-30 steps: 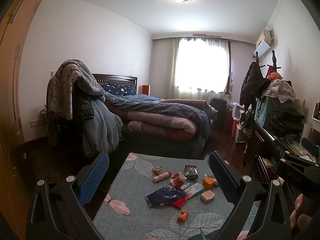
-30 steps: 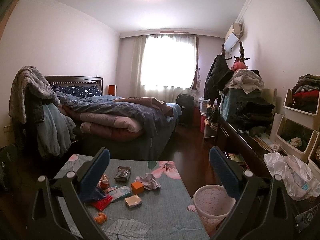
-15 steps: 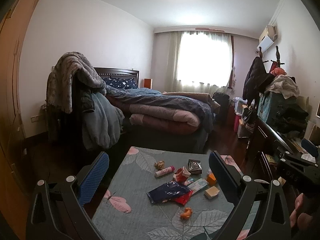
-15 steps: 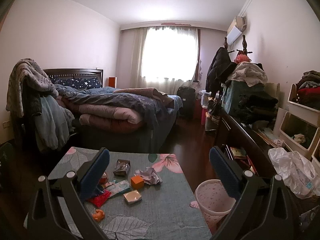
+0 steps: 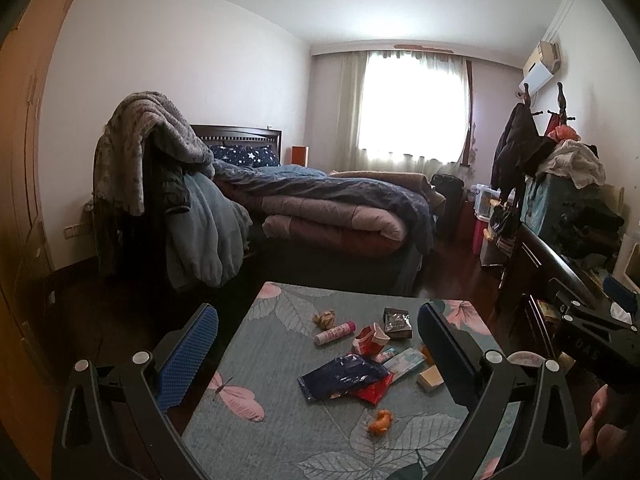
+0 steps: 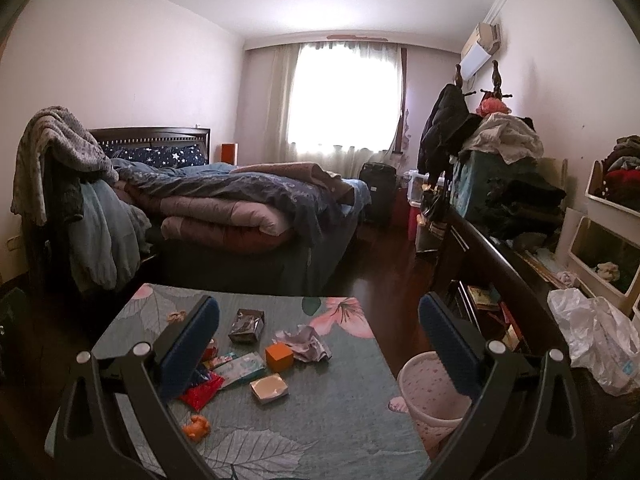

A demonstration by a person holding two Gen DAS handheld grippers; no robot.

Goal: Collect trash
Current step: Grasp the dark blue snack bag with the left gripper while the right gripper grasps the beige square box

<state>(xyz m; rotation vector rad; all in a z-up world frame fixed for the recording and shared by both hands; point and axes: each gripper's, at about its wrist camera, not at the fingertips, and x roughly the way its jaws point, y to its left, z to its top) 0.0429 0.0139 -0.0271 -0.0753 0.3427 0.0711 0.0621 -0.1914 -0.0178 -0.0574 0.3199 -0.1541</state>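
The trash lies scattered on the leaf-patterned counter, with the orange box near its middle as landmark. A pink tube lies left of and beyond the box, its long axis slanting up to the right, cap end toward the silver foil box that sits just beyond the orange box. A crumpled grey paper touches the orange box on its right; a flat tan box lies nearer than it, and a teal packet lies to its left, long axis slanting up to the right. A dark blue wrapper overlaps a red one farther left, and an orange scrap sits nearest. A pink bin stands on the floor right of the counter. The left gripper and right gripper both have fingers spread wide, holding and touching nothing. Compared with a second ago, both cameras are tilted lower, showing more counter.
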